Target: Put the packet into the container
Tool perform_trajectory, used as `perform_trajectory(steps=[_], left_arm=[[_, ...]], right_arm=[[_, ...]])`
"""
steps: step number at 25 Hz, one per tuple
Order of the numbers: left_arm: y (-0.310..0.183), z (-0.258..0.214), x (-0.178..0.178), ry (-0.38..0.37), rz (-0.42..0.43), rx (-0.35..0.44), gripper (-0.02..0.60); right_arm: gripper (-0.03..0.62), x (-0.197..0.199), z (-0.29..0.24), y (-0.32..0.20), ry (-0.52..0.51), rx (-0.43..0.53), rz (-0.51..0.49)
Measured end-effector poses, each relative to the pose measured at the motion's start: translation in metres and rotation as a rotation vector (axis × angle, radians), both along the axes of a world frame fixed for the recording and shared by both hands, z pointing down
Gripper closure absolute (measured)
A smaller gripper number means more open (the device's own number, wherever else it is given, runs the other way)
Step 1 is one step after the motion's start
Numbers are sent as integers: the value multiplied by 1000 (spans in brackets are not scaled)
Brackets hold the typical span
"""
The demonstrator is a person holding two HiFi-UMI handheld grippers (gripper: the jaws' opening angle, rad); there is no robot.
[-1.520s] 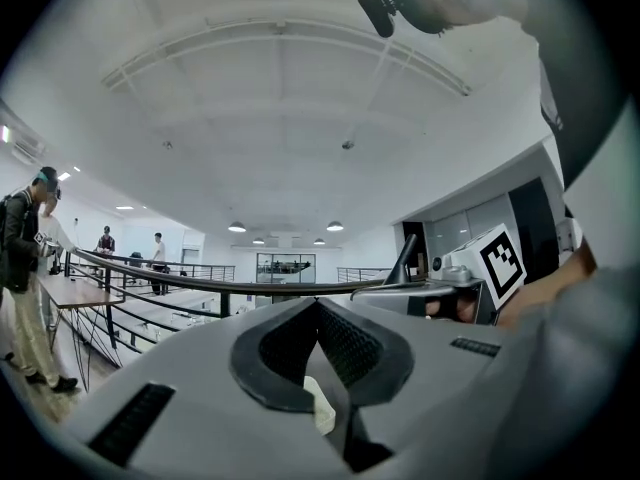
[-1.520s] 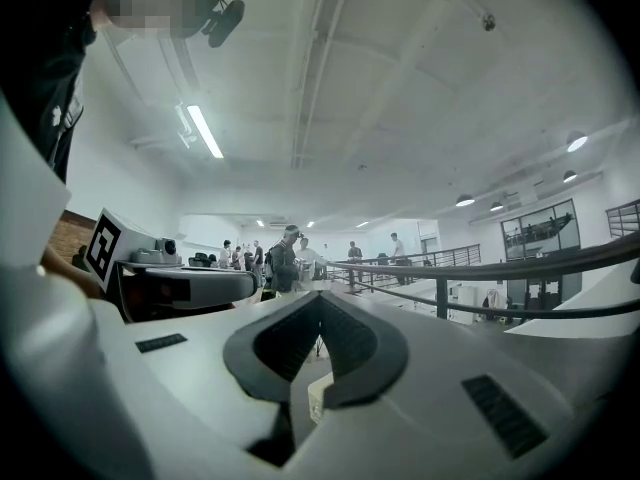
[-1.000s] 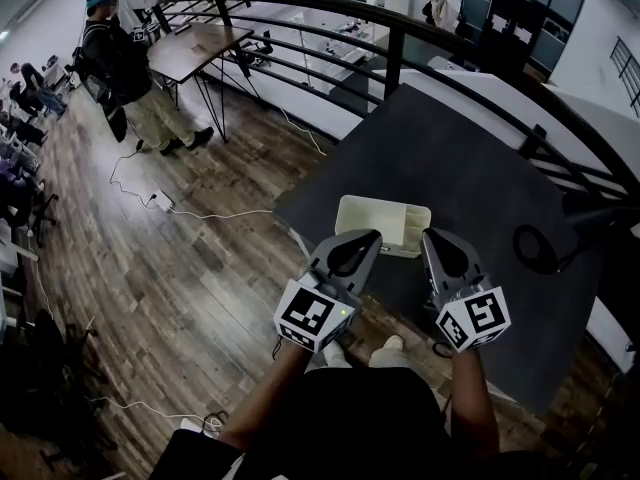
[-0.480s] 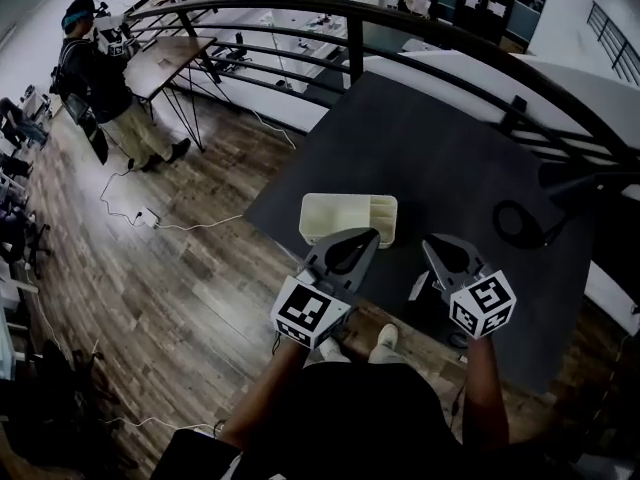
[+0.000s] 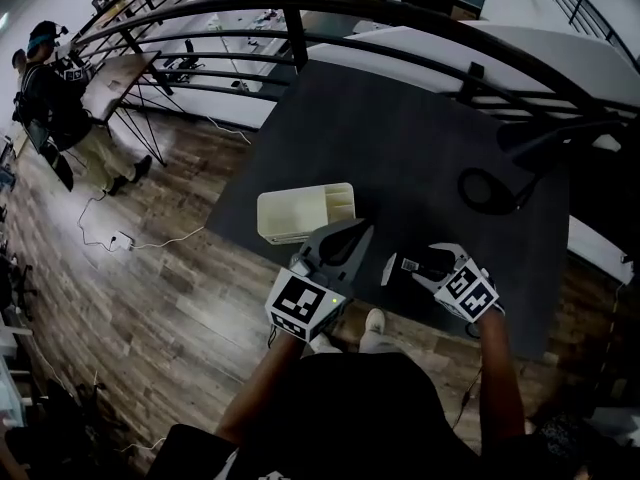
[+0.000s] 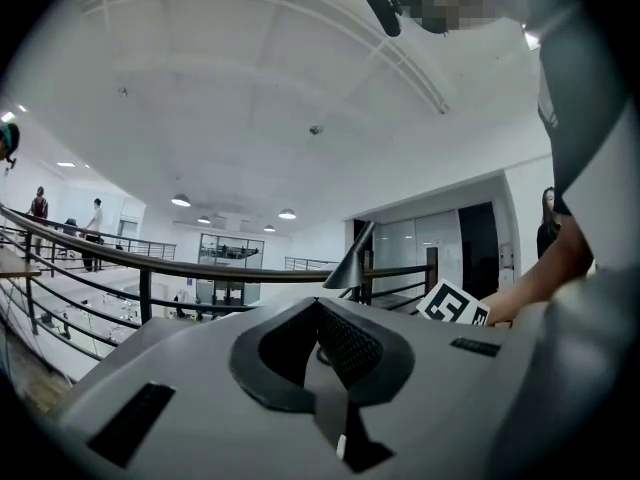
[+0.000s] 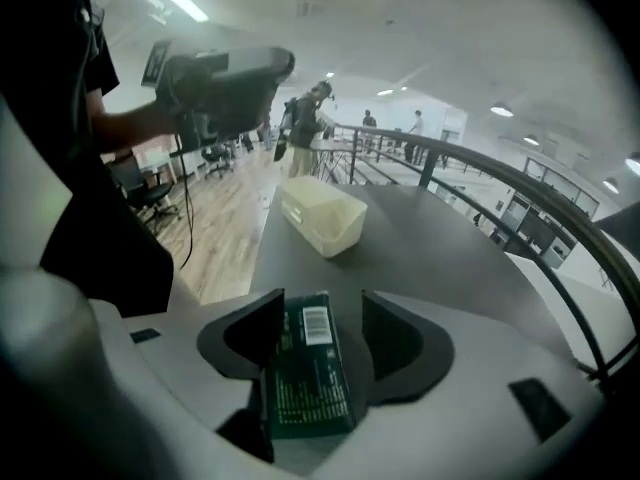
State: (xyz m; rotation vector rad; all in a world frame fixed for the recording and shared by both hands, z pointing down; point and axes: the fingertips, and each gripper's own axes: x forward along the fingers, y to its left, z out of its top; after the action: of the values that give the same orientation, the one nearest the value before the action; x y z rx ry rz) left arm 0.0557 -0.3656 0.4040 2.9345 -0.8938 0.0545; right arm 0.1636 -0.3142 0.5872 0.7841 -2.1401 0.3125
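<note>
Nearest, on the near side of the container (image 5: 295, 230) and off to its right in the head view: the right tool (image 7: 322, 313), tilted steeply down over the front strip of the dark bench (image 5: 400, 138), jaws just opened to roughly half width. Between those jaws, a dark green packet (image 7: 305, 378), barcode label facing up, close against one jaw with a clear gap to the other, so not clamped. Hard to tell whether flat on the bench or propped. Packet therefore outside the container, nearer than it and to its right, not touching it. Just beside the container's near right corner, the left tool (image 6: 318, 306), held about level, jaws closed together on nothing. Then the container itself: cream, rectangular, open-topped, standing on the bench, nothing visible inside but moulded ribs at its right end. Farther back and well to the container's right, a black ring (image 5: 487, 190) lying on the bench, with a dark lamp arm (image 5: 545, 138) past it. Behind the container, beyond the bench's far edge, a curved dark railing (image 5: 300, 13). Far off to the container's left and lower down, a wooden floor (image 5: 150, 268), and on it a person (image 5: 55, 108) standing.
</note>
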Motion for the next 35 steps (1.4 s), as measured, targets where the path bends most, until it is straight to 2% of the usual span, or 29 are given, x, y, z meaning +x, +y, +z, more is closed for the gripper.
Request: perform_trajectory(steps=[2, 4, 10, 15, 21, 26, 35], left_arm=[[0, 0, 2, -1, 1, -3, 575], [0, 0, 2, -1, -2, -5, 575], [-5, 3, -5, -11, -29, -6, 575], [-4, 4, -14, -7, -53, -14, 575], [-2, 5, -15, -5, -61, -16, 575], [0, 3, -17, -11, -63, -8, 575], [1, 7, -24, -28, -85, -13, 575]], right_arm=[[313, 4, 17, 9, 63, -68, -41], [275, 9, 37, 14, 115, -130, -68], [213, 9, 79, 23, 195, -259, -143], [169, 4, 101, 30, 223, -297, -185], [164, 2, 106, 37, 249, -349, -218], [164, 4, 121, 35, 288, -326, -203], [166, 4, 134, 36, 321, -369, -239]])
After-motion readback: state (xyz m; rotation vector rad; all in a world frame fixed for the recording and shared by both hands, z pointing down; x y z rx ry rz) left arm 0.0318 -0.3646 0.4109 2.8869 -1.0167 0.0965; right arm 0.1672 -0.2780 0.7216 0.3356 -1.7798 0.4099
